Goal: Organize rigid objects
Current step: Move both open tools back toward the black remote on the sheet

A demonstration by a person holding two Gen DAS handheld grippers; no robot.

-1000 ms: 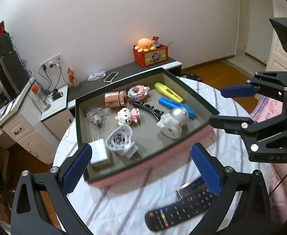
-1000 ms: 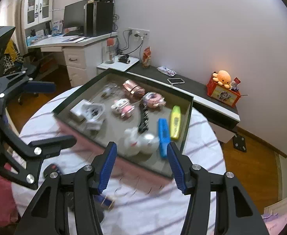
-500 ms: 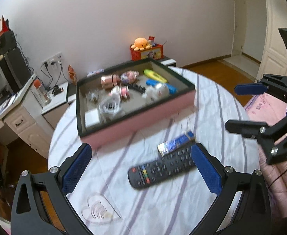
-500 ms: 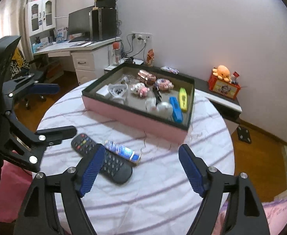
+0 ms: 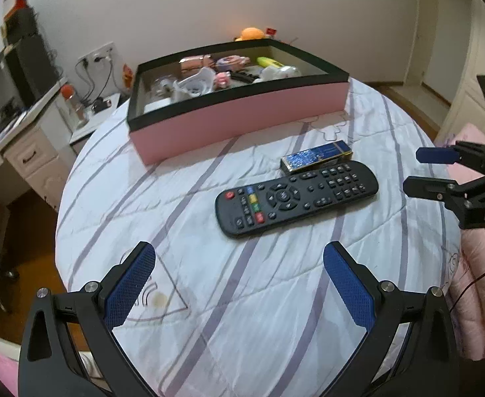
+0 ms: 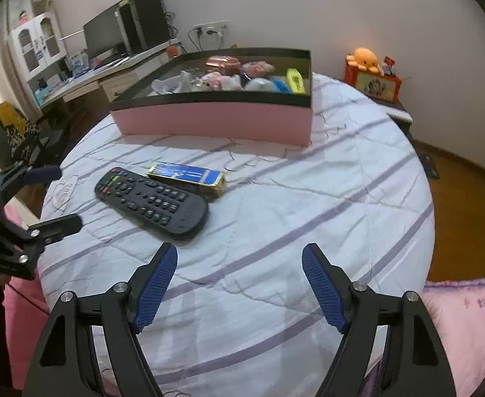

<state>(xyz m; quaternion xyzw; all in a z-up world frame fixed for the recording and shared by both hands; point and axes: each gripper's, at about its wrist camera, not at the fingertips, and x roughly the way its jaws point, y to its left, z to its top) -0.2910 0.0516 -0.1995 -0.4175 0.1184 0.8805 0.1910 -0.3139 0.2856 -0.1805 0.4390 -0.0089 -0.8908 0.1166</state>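
A black remote control lies on the round table, with a small blue and gold box touching its far side. Both show in the right wrist view, remote and box. A pink box with a black rim at the far side holds several small toys and highlighters; it also shows in the right wrist view. My left gripper is open and empty, near the table's front edge. My right gripper is open and empty, to the right of the remote.
The table wears a white cloth with purple stripes. A desk with a monitor stands to the left, a low shelf with an orange plush behind. Pink bedding lies at the right.
Both grippers have pulled back and lowered away from the pink box. The remote and the blue box came into full view and now lie just ahead of the fingers.
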